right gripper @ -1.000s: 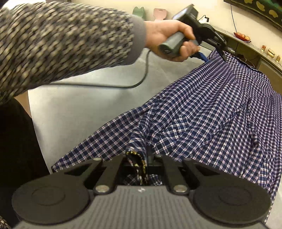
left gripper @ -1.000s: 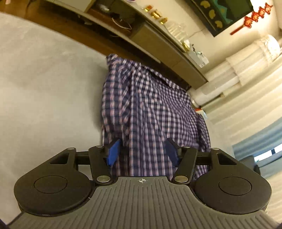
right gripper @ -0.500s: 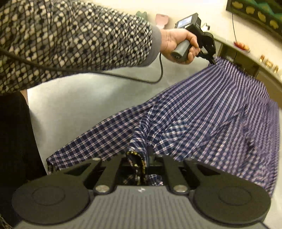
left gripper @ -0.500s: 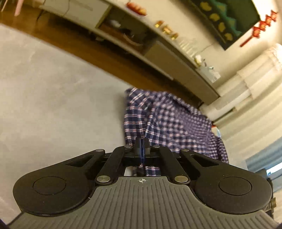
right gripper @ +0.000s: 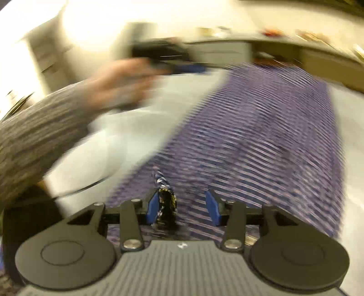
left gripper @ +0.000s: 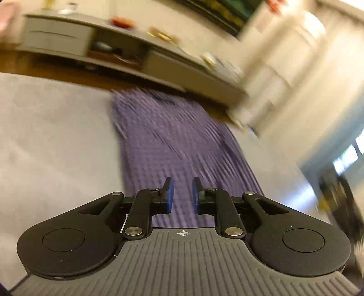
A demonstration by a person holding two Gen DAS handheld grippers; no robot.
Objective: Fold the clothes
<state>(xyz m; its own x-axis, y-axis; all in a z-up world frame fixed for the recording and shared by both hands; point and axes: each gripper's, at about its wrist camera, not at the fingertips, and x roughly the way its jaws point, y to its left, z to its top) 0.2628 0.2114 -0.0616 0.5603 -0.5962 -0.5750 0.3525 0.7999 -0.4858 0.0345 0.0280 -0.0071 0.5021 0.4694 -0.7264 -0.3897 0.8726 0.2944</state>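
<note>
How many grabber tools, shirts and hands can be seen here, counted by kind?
Grabber tools: 2, the left gripper and the right gripper, both with jaws opening
Checked shirts: 1, the shirt
Hands: 1, the hand
Total: 4

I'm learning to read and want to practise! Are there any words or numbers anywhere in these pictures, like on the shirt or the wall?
None can be read.
Checked shirt: only a blurred pattern, no label showing.
Dark wall hanging: yellow shapes, too blurred to tell if any are letters.
Things on the long cabinet: too blurred to read.
Left tool and right tool: each has just a small symbol on its body, no letters.
</note>
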